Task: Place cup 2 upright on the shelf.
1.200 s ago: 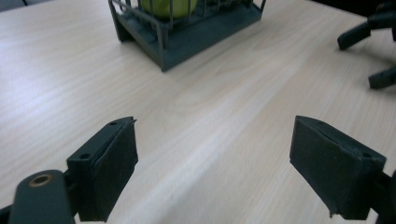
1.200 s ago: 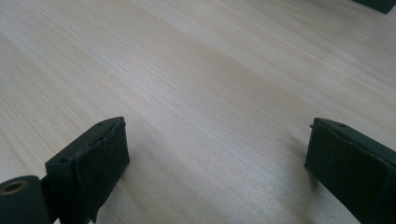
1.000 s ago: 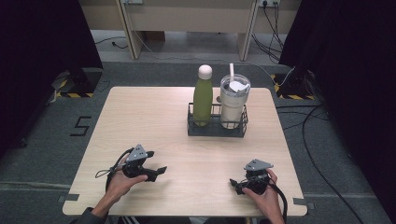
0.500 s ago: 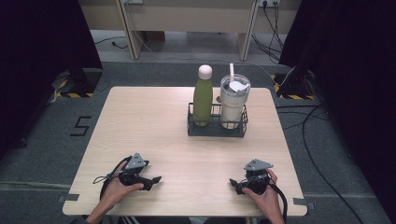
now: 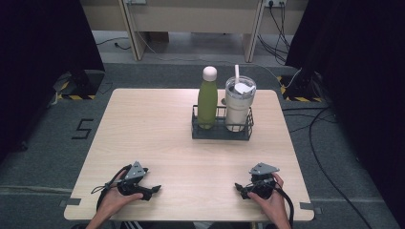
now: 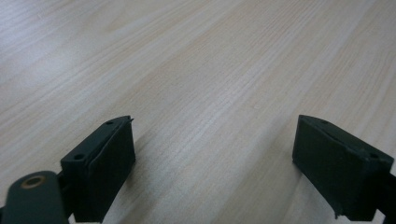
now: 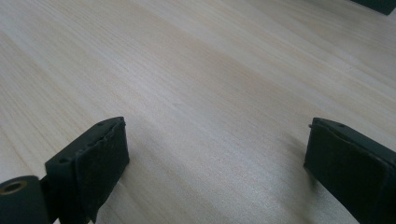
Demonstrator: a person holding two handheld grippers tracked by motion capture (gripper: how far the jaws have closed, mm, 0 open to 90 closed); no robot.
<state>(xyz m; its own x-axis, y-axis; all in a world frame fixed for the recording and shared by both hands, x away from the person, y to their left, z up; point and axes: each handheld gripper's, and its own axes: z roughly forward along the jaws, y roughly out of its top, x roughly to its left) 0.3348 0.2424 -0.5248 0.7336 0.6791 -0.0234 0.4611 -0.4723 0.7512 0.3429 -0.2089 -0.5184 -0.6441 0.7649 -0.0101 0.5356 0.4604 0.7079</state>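
Note:
My left gripper point(image 5: 152, 191) lies low over the wooden table point(image 5: 157, 129) near its front left, held in a hand. Its jaws have just been opening and stand apart in the left gripper view point(image 6: 215, 128), with bare wood between them. My right gripper point(image 5: 240, 188) rests near the front right, in the other hand. It is open too point(image 7: 217, 130), with nothing between its fingers. Both point toward the table's middle.
A black wire caddy point(image 5: 220, 131) stands at the back centre-right of the table. It holds a green bottle point(image 5: 207, 101) with a pale cap and a clear tumbler point(image 5: 239, 105) with lid and straw. Cables lie on the grey floor around the table.
My left gripper has slid toward the table's front edge and sunk a little, and its jaws stand wider. The right gripper has kept still.

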